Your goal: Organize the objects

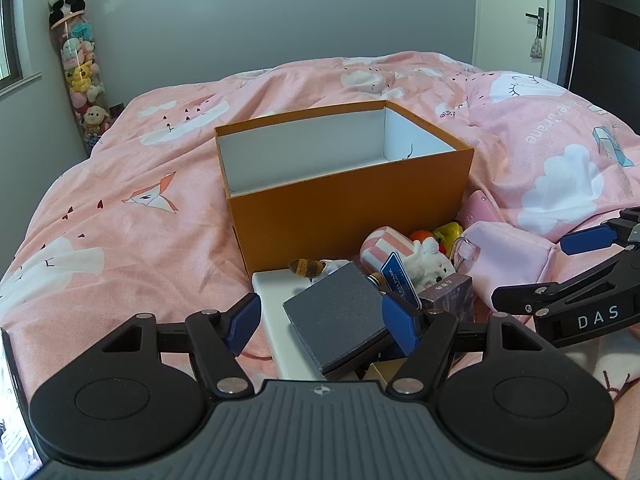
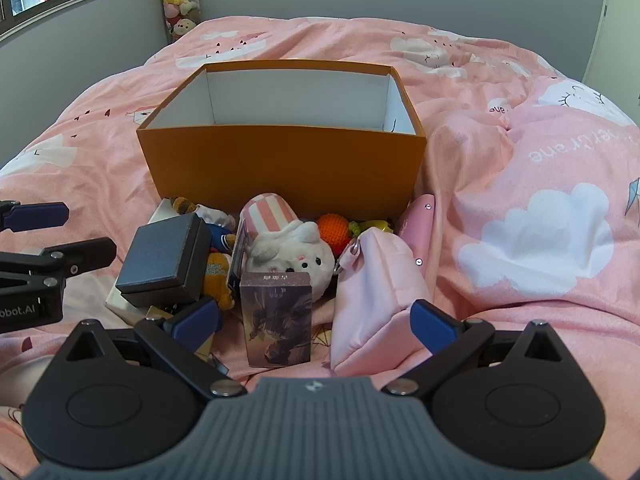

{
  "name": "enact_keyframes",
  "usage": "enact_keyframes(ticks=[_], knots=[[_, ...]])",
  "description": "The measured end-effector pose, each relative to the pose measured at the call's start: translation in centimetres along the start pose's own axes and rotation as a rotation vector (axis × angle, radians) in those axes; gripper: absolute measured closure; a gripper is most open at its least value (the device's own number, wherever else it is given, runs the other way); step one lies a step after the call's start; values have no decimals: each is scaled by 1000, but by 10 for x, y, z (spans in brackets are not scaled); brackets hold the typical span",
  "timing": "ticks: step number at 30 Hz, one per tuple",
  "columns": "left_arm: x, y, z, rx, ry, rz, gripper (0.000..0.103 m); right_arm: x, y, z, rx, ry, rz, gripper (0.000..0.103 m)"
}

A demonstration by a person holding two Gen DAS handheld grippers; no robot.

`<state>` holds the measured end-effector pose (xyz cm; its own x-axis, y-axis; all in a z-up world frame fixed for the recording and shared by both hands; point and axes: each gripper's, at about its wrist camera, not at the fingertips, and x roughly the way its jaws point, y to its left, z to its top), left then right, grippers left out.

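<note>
An open orange box (image 1: pixel 348 208) (image 2: pixel 280 160) with a bare white inside stands on the bed. A heap lies in front of it. The heap holds a dark grey box (image 1: pixel 336 320) (image 2: pixel 164 260) on a white box (image 1: pixel 276 292), a white plush bunny (image 2: pixel 296 252), an upright purple card box (image 2: pixel 276 316) and a pink pouch (image 2: pixel 376 292). My left gripper (image 1: pixel 322 322) (image 2: pixel 60 234) is open and hovers over the dark grey box, gripping nothing. My right gripper (image 2: pixel 316 322) (image 1: pixel 552 268) is wide open, with the card box and the pouch's corner between its fingers, untouched.
A pink cloud-print duvet (image 2: pixel 520 160) covers the bed. An orange crochet ball (image 2: pixel 334 228), a pink-striped toy (image 2: pixel 266 212) and a pink flat case (image 2: pixel 420 224) lean against the box. A tall tube of plush toys (image 1: pixel 80 60) stands in the far corner and a door (image 1: pixel 520 20) is at the right.
</note>
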<state>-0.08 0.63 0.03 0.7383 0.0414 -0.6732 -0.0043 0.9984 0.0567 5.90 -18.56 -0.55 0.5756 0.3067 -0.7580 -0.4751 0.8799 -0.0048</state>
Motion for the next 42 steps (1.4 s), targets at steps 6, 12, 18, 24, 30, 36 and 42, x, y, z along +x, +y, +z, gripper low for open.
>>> enact_keyframes(ticks=[6, 12, 18, 24, 30, 36, 42], knots=[[0, 0, -1, 2, 3, -4, 21, 1, -1, 0, 5, 6, 4, 1], [-1, 0, -1, 1, 8, -4, 24, 1, -2, 0, 9, 11, 6, 1], [1, -1, -1, -1, 17, -10, 31, 2, -1, 0, 6, 13, 9, 1], [1, 2, -1, -14, 16, -31, 39, 4, 1, 1, -8, 23, 18, 1], [0, 8, 1, -43, 5, -33, 39, 8, -1, 8, -33, 58, 56, 1], [6, 23, 6, -98, 26, -35, 38, 16, 0, 21, -71, 98, 88, 1], [13, 41, 12, -148, 56, -25, 37, 22, 3, 49, -75, 78, 140, 1]])
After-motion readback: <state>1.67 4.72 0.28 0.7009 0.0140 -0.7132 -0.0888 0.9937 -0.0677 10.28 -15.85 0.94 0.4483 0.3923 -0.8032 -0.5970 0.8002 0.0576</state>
